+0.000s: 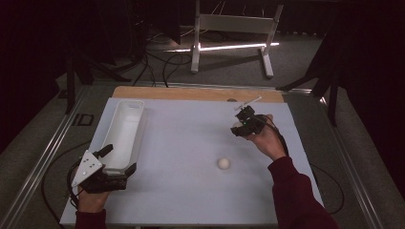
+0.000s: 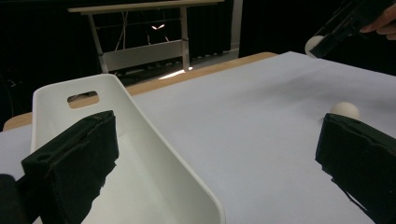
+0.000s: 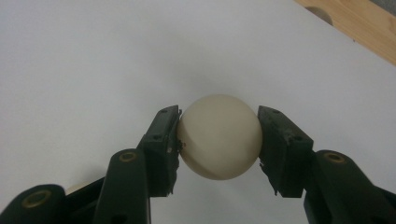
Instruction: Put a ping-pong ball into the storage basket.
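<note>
While one ball point(image 3: 218, 136) is held tight in the right claw point(image 3: 218, 140) above the tabletop point(image 1: 191, 143), another ball point(image 1: 223, 163) is left lying there; the left claw point(image 1: 117, 160) is spread wide at the white bin point(image 1: 125, 131), where probably nothing has been dropped yet
</note>
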`<state>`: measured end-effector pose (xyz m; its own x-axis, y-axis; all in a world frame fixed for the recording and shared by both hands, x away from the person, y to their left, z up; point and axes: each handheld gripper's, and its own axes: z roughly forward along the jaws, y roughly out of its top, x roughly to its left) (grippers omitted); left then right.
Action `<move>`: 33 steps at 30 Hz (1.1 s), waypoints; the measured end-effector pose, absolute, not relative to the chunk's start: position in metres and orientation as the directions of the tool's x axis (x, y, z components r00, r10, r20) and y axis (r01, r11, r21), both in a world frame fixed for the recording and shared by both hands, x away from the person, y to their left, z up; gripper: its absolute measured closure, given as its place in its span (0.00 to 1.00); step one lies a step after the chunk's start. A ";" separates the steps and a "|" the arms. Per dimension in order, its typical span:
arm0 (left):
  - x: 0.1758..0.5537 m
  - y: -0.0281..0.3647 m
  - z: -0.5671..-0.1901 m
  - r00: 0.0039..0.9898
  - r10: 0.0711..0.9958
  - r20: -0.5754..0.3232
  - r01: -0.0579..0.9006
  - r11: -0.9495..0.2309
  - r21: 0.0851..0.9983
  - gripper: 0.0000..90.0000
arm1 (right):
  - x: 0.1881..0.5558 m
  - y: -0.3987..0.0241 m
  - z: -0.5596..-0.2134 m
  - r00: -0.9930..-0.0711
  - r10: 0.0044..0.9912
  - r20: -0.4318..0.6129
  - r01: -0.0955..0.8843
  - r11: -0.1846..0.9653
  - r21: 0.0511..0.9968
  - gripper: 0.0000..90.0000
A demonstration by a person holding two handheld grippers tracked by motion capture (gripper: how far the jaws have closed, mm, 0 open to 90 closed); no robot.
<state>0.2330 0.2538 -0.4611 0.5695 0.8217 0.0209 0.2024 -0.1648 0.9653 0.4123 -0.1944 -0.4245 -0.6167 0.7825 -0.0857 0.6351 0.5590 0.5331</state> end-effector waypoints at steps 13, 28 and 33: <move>0.233 0.254 -0.461 0.570 0.822 0.020 0.204 -0.165 0.965 0.00 | 0.408 -0.185 -0.413 -0.641 0.763 -0.086 0.607 0.573 0.551 0.56; 0.233 0.254 -0.461 0.569 0.822 0.018 0.204 -0.162 0.966 0.00 | 0.404 -0.176 -0.405 -0.659 0.748 -0.078 0.591 0.579 0.562 0.56; 0.233 0.254 -0.461 0.569 0.822 0.019 0.204 -0.164 0.965 0.00 | 0.404 -0.172 -0.403 -0.663 0.745 -0.075 0.586 0.579 0.567 0.56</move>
<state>0.2329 0.2540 -0.4609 0.5694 0.8218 0.0194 0.2037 -0.1639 0.9652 0.4039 -0.1721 -0.4027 -0.6627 0.7451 -0.0755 0.5861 0.5787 0.5671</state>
